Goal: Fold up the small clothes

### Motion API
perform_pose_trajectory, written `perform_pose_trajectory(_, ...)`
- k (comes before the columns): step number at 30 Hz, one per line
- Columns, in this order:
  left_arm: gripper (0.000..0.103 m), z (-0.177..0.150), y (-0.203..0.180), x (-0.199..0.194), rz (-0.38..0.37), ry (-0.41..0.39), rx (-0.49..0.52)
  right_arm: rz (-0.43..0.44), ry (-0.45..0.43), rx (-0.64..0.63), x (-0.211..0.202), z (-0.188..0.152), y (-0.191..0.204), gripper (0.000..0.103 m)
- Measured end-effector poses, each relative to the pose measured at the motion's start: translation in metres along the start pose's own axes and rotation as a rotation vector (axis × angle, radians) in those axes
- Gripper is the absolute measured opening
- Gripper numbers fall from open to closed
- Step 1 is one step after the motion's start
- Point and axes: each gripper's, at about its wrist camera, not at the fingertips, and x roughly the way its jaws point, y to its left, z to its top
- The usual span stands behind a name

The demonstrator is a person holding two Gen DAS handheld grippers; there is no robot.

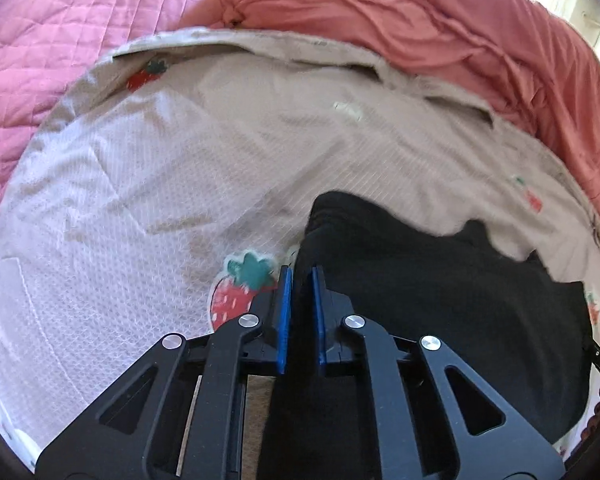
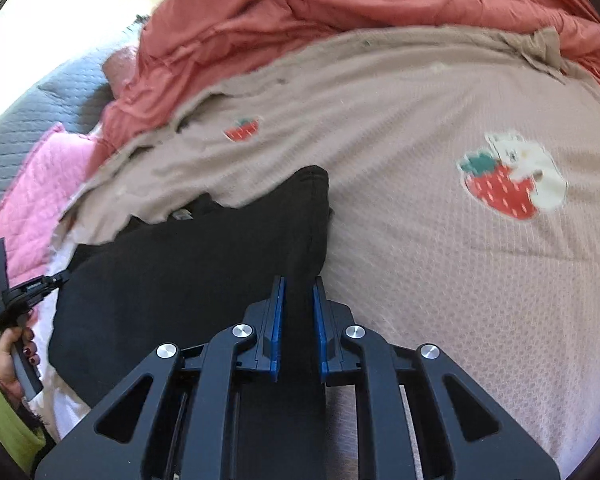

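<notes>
A black garment [image 1: 440,300] lies on a beige waffle blanket with strawberry patches [image 1: 180,184]. My left gripper [image 1: 302,276] is shut on the garment's left edge, black cloth between its blue pads. In the right wrist view my right gripper [image 2: 299,284] is shut on the right edge of the same black garment [image 2: 188,272], which spreads to the left over the beige blanket [image 2: 420,240]. A fold of the blanket covers the garment's far edge in both views.
A coral-red duvet [image 1: 440,20] is bunched along the far side. A pink quilted cover [image 1: 52,40] lies at the far left. The person's left hand with the other gripper's handle [image 2: 16,320] shows at the left edge of the right wrist view.
</notes>
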Motion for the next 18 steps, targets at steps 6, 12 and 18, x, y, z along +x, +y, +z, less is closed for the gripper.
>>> perform_pose_trajectory(6, 0.014, -0.012, 0.006, -0.003, -0.005, -0.002, -0.022, -0.077, 0.024, 0.003, 0.004, -0.002, -0.005, 0.034)
perform_pose_trajectory(12, 0.022, -0.024, 0.004, -0.046, -0.031, -0.082, -0.016, -0.093, -0.011, -0.043, -0.013, 0.001, 0.006, 0.043)
perform_pose_trajectory(18, 0.037, -0.052, -0.021, -0.08, -0.068, -0.094, 0.085, -0.027, -0.066, -0.147, -0.034, 0.001, 0.037, 0.054)
